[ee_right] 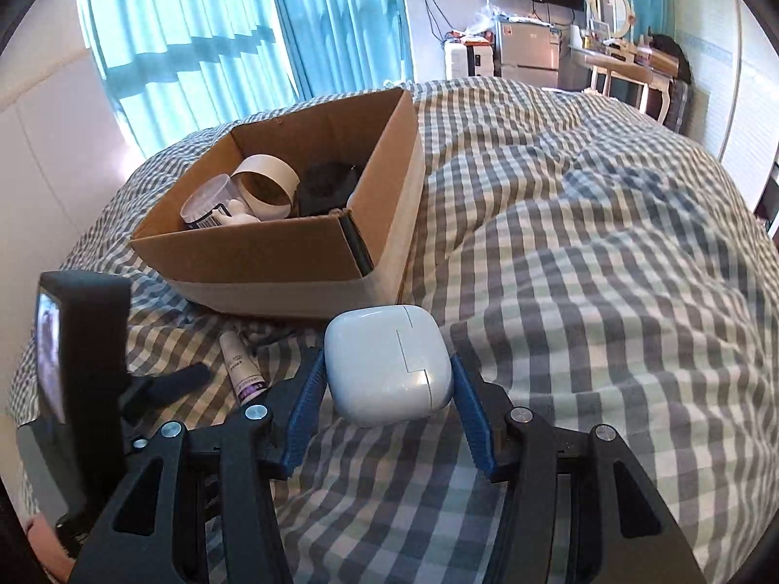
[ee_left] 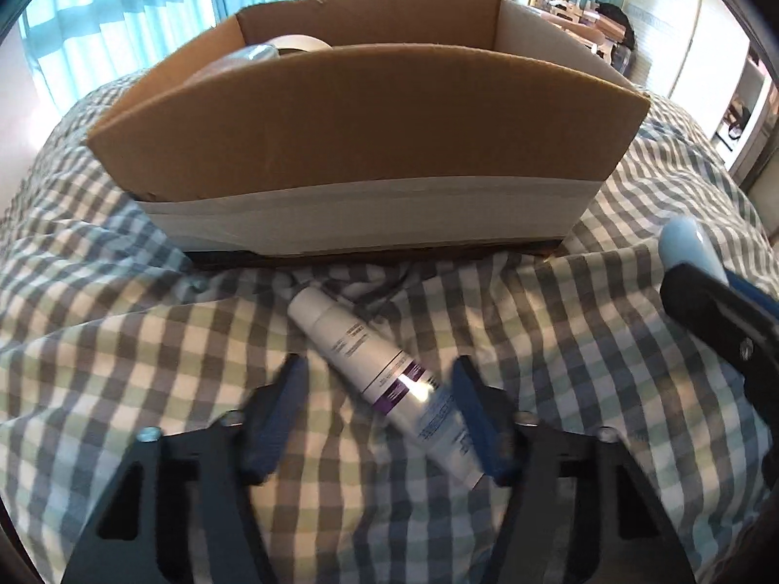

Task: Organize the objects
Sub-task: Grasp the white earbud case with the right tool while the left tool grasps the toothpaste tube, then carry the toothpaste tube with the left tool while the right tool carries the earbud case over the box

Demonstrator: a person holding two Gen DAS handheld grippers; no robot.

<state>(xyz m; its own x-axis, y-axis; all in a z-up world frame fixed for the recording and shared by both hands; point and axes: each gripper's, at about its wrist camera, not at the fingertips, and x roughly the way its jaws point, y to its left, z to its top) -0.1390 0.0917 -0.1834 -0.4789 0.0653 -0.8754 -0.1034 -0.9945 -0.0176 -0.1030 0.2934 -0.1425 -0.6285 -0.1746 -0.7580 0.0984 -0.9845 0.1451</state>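
Observation:
A white tube with a purple band (ee_left: 384,374) lies on the checked bedspread in front of the cardboard box (ee_left: 370,121). My left gripper (ee_left: 377,392) is open, its fingers either side of the tube, low over the bed. My right gripper (ee_right: 387,379) is shut on a white earbud case (ee_right: 387,362) and holds it above the bed, right of the tube (ee_right: 241,365). The case's tip (ee_left: 681,243) shows at the right of the left wrist view. The box (ee_right: 272,253) holds a tape roll (ee_right: 265,185), a clear jar (ee_right: 209,199) and a black object (ee_right: 324,187).
The checked bedspread (ee_right: 584,267) is rumpled, with a fold rising to the right of the box. Blue curtains (ee_right: 219,34) hang behind. A fridge and dressing table (ee_right: 623,58) stand beyond the bed. The left gripper's body (ee_right: 83,340) sits at the left of the right wrist view.

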